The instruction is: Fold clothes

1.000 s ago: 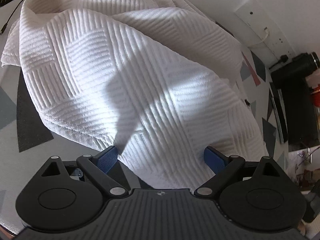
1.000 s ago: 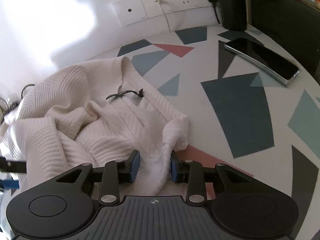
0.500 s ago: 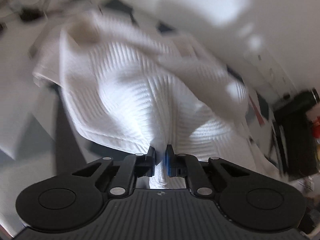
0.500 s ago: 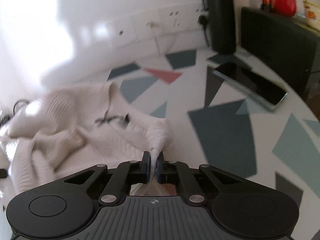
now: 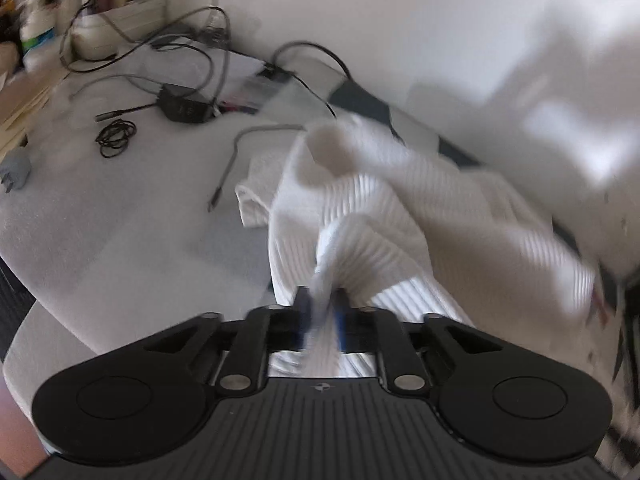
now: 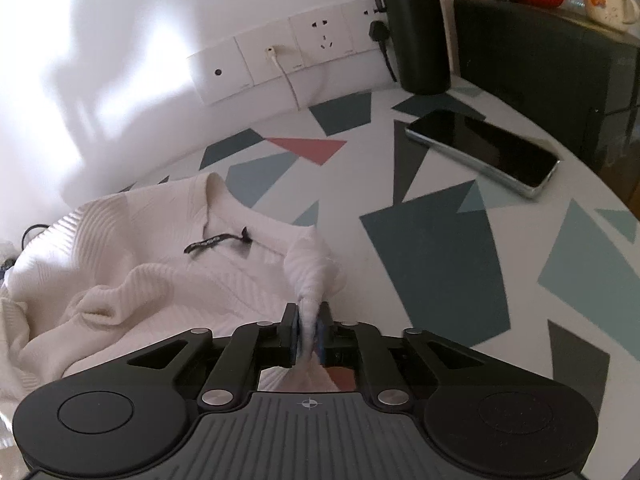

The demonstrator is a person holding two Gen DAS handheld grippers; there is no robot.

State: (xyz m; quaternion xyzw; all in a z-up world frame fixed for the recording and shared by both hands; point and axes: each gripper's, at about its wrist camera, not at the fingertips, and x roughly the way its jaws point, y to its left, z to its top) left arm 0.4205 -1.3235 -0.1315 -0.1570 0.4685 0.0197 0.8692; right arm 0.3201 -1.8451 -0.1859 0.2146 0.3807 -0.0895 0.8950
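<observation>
A white ribbed sweater (image 6: 168,276) lies crumpled on the patterned table, its neckline with a black label (image 6: 218,242) facing up. My right gripper (image 6: 309,330) is shut on a bunched edge of the sweater near the collar side and holds it pinched between the blue pads. In the left wrist view the same white sweater (image 5: 384,216) hangs blurred and lifted, and my left gripper (image 5: 322,320) is shut on a fold of it, cloth rising from between the jaws.
A phone (image 6: 482,152) lies on the table at the right, behind it a black bottle (image 6: 416,28) and a black box (image 6: 544,52). Wall sockets (image 6: 288,56) sit at the back. Cables and a black adapter (image 5: 182,104) lie at the left.
Both grippers went from open to shut on the sweater's edges. The left one has since lifted and swung its hold, the cables coming into view; the right one raised the cloth a little.
</observation>
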